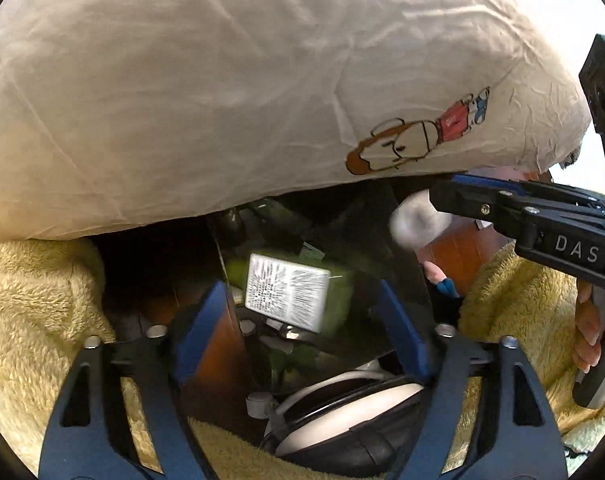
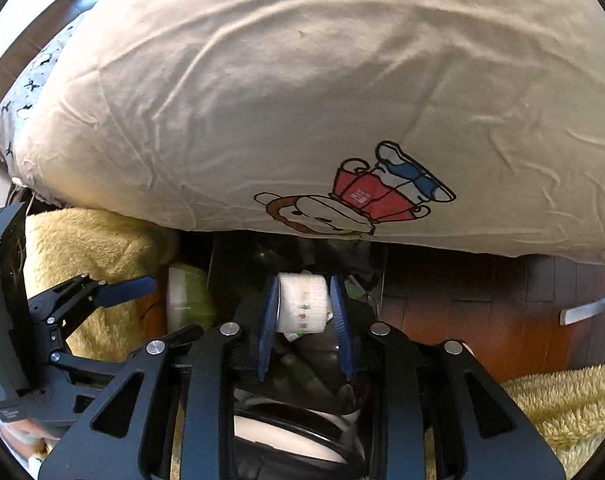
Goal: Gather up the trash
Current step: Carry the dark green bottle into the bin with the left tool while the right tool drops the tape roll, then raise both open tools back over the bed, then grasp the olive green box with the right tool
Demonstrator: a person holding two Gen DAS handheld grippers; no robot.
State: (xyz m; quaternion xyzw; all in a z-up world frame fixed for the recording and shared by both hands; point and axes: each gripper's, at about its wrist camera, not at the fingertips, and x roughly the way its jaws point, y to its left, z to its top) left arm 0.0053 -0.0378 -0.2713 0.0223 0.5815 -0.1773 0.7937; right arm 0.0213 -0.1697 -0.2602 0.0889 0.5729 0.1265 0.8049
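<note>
Currently, the right hand-held gripper [image 2: 304, 306] clamps a crumpled white tissue wad [image 2: 302, 303] between its blue pads, directly above the open mouth of the black trash bag [image 2: 366, 280]. The left hand-held gripper [image 1: 302, 320] stands wide, with nothing between its fingers. A green packet with a white label [image 1: 288, 296], motion-blurred, appears between those fingers, over the bag opening. A cream pillow with a cartoon print [image 2: 302, 100] overhangs the bag from above. A yellow fleece blanket [image 1: 34, 300] lies beside the bag.
</note>
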